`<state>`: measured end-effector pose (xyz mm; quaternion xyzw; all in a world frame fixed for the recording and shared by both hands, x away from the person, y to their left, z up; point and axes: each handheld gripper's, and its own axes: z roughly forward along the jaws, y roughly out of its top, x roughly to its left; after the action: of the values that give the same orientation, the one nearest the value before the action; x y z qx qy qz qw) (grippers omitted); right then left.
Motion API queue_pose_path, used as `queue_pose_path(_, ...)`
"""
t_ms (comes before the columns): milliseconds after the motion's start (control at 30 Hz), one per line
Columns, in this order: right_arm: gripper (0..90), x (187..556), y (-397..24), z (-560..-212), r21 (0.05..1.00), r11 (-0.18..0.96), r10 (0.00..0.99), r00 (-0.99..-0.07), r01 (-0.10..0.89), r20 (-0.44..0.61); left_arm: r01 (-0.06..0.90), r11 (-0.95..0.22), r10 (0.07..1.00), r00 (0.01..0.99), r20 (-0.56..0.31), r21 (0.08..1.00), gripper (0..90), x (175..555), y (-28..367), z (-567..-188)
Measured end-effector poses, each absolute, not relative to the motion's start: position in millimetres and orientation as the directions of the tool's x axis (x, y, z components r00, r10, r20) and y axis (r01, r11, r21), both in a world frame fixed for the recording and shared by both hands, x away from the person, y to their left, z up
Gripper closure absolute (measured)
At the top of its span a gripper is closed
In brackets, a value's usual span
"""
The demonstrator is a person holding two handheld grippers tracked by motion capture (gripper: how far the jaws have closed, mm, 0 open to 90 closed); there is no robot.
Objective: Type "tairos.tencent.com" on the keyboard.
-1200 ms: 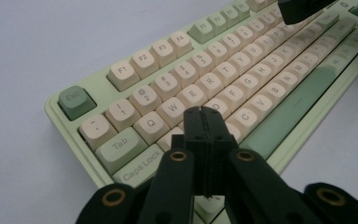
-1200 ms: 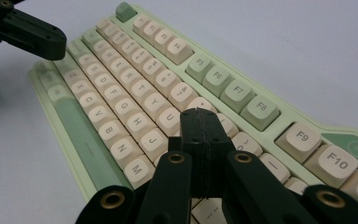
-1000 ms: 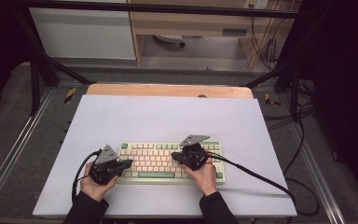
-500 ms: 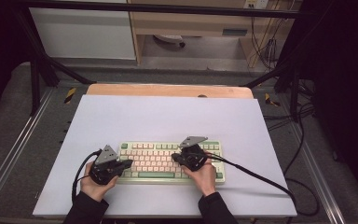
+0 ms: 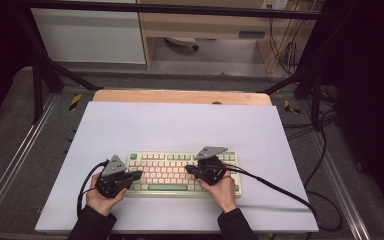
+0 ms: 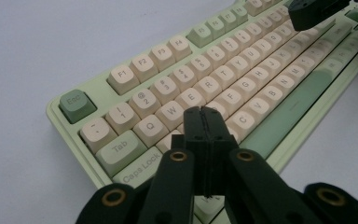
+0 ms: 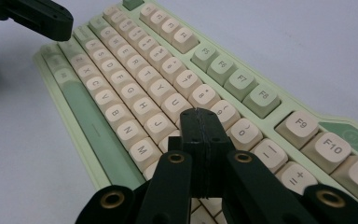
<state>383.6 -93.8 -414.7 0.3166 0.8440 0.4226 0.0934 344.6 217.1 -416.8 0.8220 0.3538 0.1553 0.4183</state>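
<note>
Closed claws poised over the keyboard, next to nothing changed in the last second.

The green-and-cream keyboard lies near the tabletop's front edge, centred. The left claw and right claw are both pressed together on nothing and have kept to their places above the keys, so this looks like key-pressing, paused between strokes.

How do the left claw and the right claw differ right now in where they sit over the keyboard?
The left claw sits over the keyboard's left end, its tip above the home-row letters below W and E; the right claw is over the right half, near J, I and O. In the high view the left claw points rightward, the right claw leftward, so they face each other. Both are shut with nothing between the jaws.
</note>
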Motion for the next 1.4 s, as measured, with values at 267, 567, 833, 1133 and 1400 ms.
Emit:
queue_pose_path(267,90.0,377.9,-106.7,-411.6,0.778,0.432,0.616,-0.779,0.457,0.115,0.449,-0.404,0.709,0.705,-0.037,0.797,90.0,345.2,214.0,-415.8)
queue_pose_path(567,90.0,373.0,-118.3,-410.2,0.779,0.427,0.618,-0.777,0.459,0.119,0.45,-0.416,0.706,0.708,-0.031,0.79,90.0,348.6,206.0,-415.8)
queue_pose_path(833,90.0,368.6,-124.9,-409.4,0.778,0.43,0.619,-0.777,0.458,0.116,0.454,-0.428,0.707,0.707,-0.024,0.782,90.0,354.5,198.9,-415.4)
queue_pose_path(1133,90.0,365.2,-130.5,-412.6,0.777,0.427,0.619,-0.776,0.462,0.121,0.473,-0.437,0.711,0.702,-0.027,0.765,90.0,360.8,195.1,-424.8)
queue_pose_path(1400,90.0,364.9,-130.4,-413.7,0.776,0.425,0.619,-0.775,0.465,0.126,0.475,-0.44,0.712,0.701,-0.027,0.762,90.0,362.7,194.2,-427.9)
